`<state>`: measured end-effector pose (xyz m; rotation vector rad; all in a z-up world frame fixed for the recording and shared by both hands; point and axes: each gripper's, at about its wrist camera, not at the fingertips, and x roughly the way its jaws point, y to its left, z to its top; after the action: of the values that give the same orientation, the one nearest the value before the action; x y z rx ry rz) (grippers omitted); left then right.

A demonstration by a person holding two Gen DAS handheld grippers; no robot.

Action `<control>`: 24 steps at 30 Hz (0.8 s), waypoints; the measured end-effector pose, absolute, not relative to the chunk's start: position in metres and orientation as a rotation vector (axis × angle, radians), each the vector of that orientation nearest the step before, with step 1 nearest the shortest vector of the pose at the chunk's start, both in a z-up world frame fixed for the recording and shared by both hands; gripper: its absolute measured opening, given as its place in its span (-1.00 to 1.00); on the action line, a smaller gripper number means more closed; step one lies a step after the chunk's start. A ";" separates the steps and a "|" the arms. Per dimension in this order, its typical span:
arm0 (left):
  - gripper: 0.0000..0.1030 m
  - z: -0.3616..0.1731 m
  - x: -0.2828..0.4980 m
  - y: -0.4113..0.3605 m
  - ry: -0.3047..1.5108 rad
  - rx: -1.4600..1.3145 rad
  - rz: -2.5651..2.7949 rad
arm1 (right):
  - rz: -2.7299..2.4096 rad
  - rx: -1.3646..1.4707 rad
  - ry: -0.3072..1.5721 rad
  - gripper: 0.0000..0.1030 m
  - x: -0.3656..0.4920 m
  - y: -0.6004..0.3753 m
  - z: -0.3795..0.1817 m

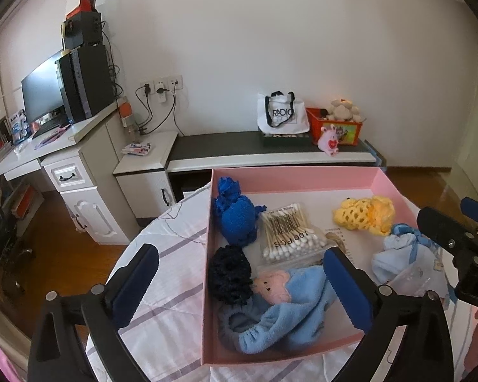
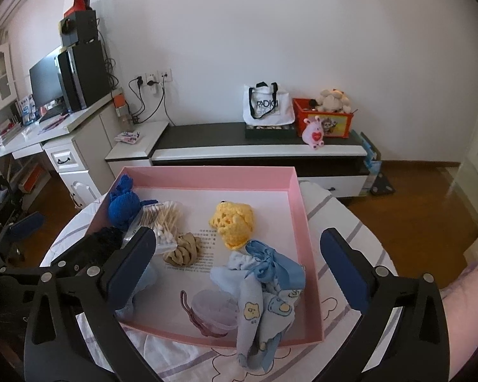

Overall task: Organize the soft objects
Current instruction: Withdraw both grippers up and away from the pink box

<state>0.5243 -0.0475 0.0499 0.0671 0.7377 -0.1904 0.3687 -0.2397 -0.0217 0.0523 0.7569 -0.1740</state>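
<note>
Both grippers, left and right, I hold spread wide, empty, over pink box, lower frame.

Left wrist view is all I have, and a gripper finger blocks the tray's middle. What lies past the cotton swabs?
Observer: A tan scrunchie, right beside the cotton swabs.
Operator: And the pale blue cloth?
Observer: The pale blue cloth hangs over the pink tray's near rim.
Operator: Is the right gripper holding anything?
Observer: No, the right gripper is open and empty.
</note>
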 end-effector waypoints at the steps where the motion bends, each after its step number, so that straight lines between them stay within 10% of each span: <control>1: 0.99 0.049 0.516 -0.046 0.739 0.062 -0.191 | -0.174 0.052 0.756 1.00 0.368 -0.240 -0.022; 24: 1.00 0.099 0.366 -0.040 0.596 0.026 -0.156 | -0.207 0.021 0.633 1.00 0.273 -0.235 0.020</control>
<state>0.3658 -0.0401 0.0995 0.0261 0.5959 -0.1558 0.2732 -0.2346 0.0199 0.0213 0.6333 -0.2065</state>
